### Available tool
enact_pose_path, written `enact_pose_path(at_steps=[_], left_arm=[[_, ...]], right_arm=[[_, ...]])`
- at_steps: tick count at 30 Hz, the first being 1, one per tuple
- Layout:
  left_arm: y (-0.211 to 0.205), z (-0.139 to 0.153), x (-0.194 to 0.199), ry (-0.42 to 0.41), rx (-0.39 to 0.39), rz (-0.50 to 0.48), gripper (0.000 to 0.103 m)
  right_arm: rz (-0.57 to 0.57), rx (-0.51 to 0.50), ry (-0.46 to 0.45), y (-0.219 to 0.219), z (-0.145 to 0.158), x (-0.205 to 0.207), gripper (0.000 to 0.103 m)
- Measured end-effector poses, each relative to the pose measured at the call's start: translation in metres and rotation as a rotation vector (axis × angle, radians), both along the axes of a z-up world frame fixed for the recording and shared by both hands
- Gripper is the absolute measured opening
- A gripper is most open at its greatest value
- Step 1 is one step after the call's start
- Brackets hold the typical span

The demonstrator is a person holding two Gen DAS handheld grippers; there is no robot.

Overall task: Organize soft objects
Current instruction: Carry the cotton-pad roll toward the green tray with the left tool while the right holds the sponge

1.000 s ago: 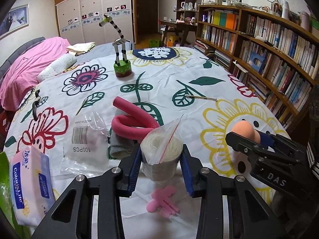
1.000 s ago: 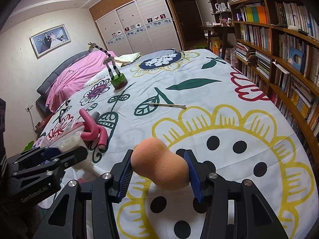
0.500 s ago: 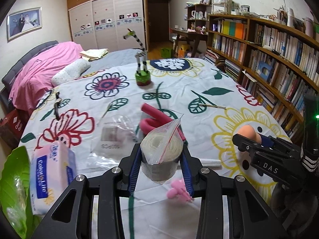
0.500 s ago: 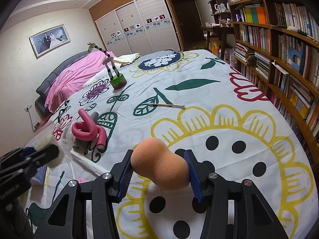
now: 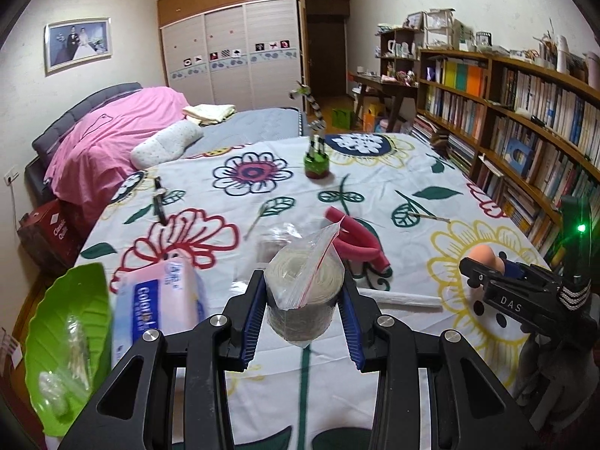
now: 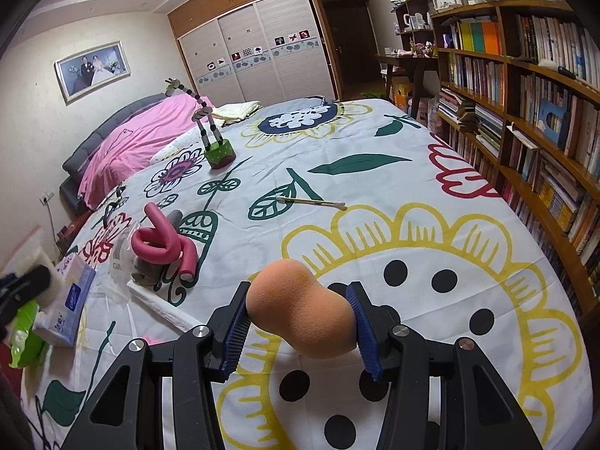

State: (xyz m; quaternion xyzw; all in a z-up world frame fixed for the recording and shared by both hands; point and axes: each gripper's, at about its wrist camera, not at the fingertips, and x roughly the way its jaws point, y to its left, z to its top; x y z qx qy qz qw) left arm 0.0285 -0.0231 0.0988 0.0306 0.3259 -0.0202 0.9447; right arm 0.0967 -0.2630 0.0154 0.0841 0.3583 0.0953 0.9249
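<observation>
Clamping a bagged roll (image 5: 303, 292) off the bed (image 5: 375, 172), the left hand-held gripper (image 5: 303, 315) hangs near a green tray (image 5: 71, 300), while the right hand-held gripper (image 6: 300, 322) squeezes an orange sponge (image 6: 300, 307).

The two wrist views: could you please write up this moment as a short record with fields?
Surface: flower-print white bedspread
Left gripper: shut on a white roll in a clear zip bag
Right gripper: shut on an orange gourd-shaped foam sponge
On bedspread: bent pink foam tube, thin wooden stick, toy giraffe on a green base, pink-and-blue tissue pack
Beside bed, near left: green leaf-shaped tray
</observation>
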Motion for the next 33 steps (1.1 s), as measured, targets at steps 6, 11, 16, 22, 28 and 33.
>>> enact_pose_path(at_steps=[6,11,16,22,28,33], left_arm=[[0.022,0.007,-0.013,-0.020,-0.043,0.034,0.039],[0.043,0.009,-0.021,-0.029,-0.073,0.073,0.039],[0.070,0.011,-0.032,-0.039,-0.100,0.126,0.039],[0.103,0.014,-0.045,-0.054,-0.119,0.186,0.039],[0.140,0.012,-0.057,-0.064,-0.139,0.262,0.039],[0.173,0.005,-0.065,-0.058,-0.154,0.327,0.039]], right_arm=[[0.011,-0.004,-0.021,0.007,0.014,-0.009,0.054],[0.033,0.030,-0.032,0.015,0.025,-0.021,0.054],[0.067,0.040,-0.043,0.034,0.032,-0.031,0.054],[0.107,0.044,-0.054,0.058,0.039,-0.038,0.054],[0.136,0.043,-0.060,0.078,0.045,-0.044,0.054],[0.164,0.033,-0.065,0.097,0.050,-0.050,0.054]])
